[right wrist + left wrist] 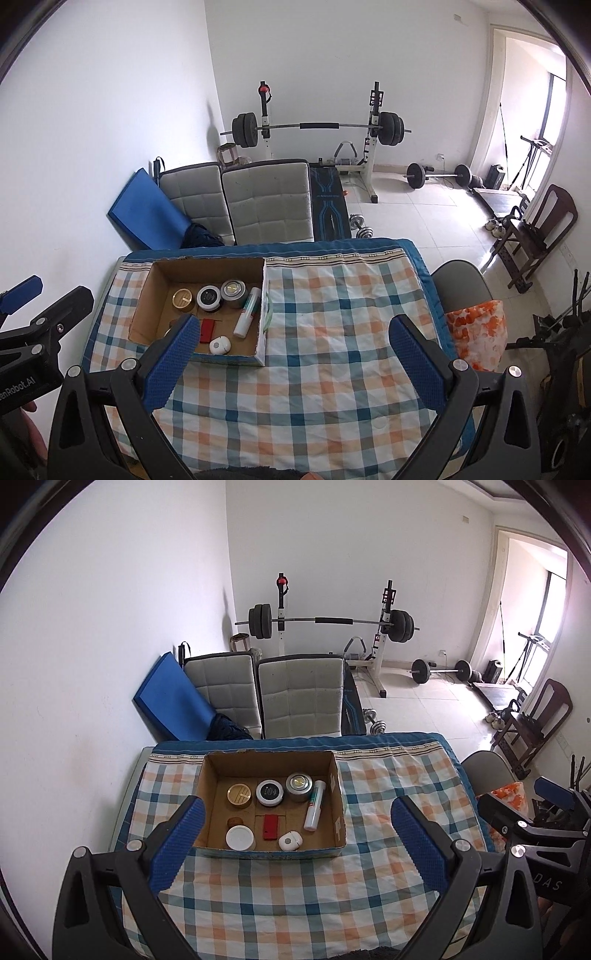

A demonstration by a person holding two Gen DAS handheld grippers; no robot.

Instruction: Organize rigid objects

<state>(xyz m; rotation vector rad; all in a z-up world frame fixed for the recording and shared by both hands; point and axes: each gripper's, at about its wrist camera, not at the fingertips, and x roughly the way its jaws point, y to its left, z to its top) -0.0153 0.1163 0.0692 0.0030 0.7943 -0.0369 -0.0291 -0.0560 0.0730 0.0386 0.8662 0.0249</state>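
Observation:
A cardboard box (334,775) (142,295) stands on the checked tablecloth (295,886) (332,332). Inside it lie a gold-lidded jar (239,795) (181,297), a black tin (270,792) (208,297), a silver tin (299,785) (232,290), a white-and-green tube (314,805) (247,312), a red block (269,827) (207,329), a white-lidded jar (240,837) and a small white round case (290,840) (220,345). My left gripper (295,823) hangs open above the near side of the box, holding nothing. My right gripper (291,341) is open over the cloth to the box's right, also holding nothing.
Two grey padded chairs (295,694) and a blue mat (170,698) stand behind the table. A barbell rack (328,622) and loose weights (441,670) sit farther back. A chair with an orange cushion (474,336) is at the table's right edge.

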